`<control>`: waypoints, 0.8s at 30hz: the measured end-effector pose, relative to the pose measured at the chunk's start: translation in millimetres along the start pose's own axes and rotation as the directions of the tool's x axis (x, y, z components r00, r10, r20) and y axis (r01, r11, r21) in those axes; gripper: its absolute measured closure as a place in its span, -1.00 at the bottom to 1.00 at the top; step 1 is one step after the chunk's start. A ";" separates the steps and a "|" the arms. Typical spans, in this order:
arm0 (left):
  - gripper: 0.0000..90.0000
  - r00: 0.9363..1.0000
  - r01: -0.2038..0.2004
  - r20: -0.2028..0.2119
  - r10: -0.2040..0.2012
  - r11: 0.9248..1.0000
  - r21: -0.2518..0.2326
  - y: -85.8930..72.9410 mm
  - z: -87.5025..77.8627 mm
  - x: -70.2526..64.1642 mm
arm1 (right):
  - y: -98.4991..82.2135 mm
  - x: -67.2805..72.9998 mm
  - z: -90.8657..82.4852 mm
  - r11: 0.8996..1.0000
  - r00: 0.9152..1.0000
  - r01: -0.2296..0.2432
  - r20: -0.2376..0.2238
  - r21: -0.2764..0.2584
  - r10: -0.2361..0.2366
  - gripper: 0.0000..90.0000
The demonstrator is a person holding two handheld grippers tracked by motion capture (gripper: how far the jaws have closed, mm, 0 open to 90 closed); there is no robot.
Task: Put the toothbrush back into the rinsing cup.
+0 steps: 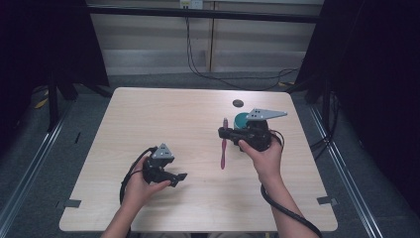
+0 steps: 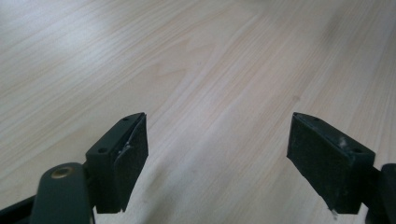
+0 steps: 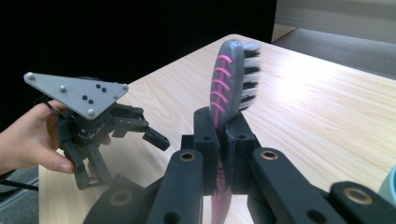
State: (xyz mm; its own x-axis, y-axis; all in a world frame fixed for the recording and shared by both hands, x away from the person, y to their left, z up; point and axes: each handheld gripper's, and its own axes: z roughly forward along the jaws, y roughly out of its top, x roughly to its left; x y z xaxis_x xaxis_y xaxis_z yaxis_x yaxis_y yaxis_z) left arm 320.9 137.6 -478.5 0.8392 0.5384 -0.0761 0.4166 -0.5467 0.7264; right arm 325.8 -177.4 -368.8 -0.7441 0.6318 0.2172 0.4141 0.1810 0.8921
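Observation:
A pink and grey toothbrush hangs over the right half of the table, with my right gripper shut on its neck. In the right gripper view the jaws clamp the brush just below its head, whose black and white bristles face right. My left gripper is low over the table's front left, pointing right. Its pads stand wide apart above bare wood, with nothing between them. The left gripper's grey plate and the hand holding it are visible in the right gripper view.
A teal cup stands just behind the right gripper. A small dark round spot lies farther back on the light wooden table. Cables trail from both grippers toward the front edge.

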 end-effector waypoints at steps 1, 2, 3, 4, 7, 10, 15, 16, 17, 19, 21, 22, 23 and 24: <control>-0.55 1.000 -0.002 -0.003 0.002 1.000 0.005 -1.9 -0.2 0.1 | 0.4 -0.9 -1.3 1.000 1.000 -0.005 0.000 -0.004 0.005 0.90; -0.55 1.000 -0.003 -0.004 0.003 1.000 0.010 -3.8 -0.1 0.4 | 1.0 -1.7 -2.8 1.000 1.000 -0.005 0.001 -0.006 0.005 0.90; -0.55 1.000 -0.001 -0.001 0.001 1.000 0.016 -5.5 0.6 0.5 | 1.6 -2.3 -4.3 1.000 1.000 -0.005 0.003 -0.008 0.005 0.90; -0.56 1.000 -0.005 0.000 0.005 1.000 0.022 -7.2 1.3 0.7 | 2.1 -2.7 -5.5 1.000 1.000 -0.004 0.007 -0.008 0.005 0.90; -0.56 1.000 -0.006 0.001 0.006 1.000 0.031 -11.1 2.2 1.2 | 2.7 -5.3 -8.8 1.000 1.000 -0.003 0.014 -0.010 0.003 0.90; -0.56 1.000 -0.013 -0.004 0.013 0.999 0.033 -13.9 2.0 2.0 | 3.1 -8.7 -11.9 1.000 1.000 -0.016 0.018 -0.015 0.016 0.90; -0.57 1.000 -0.003 0.002 0.003 0.999 0.036 -18.8 1.8 3.5 | 4.3 -12.0 -16.4 1.000 0.999 -0.020 0.028 -0.020 0.021 0.90; -0.57 1.000 0.001 0.001 -0.001 0.999 0.040 -19.7 1.7 3.8 | 5.0 -12.4 -17.1 1.000 0.999 -0.020 0.028 -0.020 0.021 0.90; -0.57 1.000 -0.011 0.005 0.011 0.999 0.042 -20.6 1.6 4.4 | 5.7 -12.8 -17.8 1.000 0.999 -0.018 0.032 -0.021 0.019 0.90; -0.58 1.000 -0.007 -0.001 0.007 0.999 0.035 -22.3 1.5 4.8 | 7.7 -13.2 -19.1 1.000 0.999 -0.017 0.035 -0.022 0.018 0.90; -0.59 1.000 0.006 0.002 -0.006 0.999 0.035 -23.8 1.1 5.2 | 9.4 -14.2 -20.2 1.000 0.999 -0.018 0.038 -0.024 0.019 0.90; -0.59 1.000 -0.001 0.003 0.001 0.999 0.046 -24.4 0.7 5.6 | 10.2 -14.9 -20.9 1.000 0.999 -0.017 0.039 -0.025 0.018 0.90; -0.60 1.000 -0.002 0.001 0.002 0.999 0.044 -25.4 1.2 5.4 | 11.0 -15.3 -21.5 0.999 0.999 -0.018 0.040 -0.027 0.019 0.90; -0.61 1.000 -0.014 0.001 0.014 0.999 0.052 -25.9 0.5 6.5 | 11.6 -16.0 -22.3 0.999 0.999 -0.017 0.042 -0.027 0.018 0.90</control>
State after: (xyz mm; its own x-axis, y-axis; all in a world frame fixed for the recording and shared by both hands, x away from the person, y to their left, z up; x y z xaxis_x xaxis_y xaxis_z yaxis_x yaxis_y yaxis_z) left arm 315.7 154.9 -498.2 0.8454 0.5299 -0.0671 0.4225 -0.5865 0.6910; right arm 330.8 -202.2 -353.0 -0.7141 0.6657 0.2165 0.4123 0.1500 0.8986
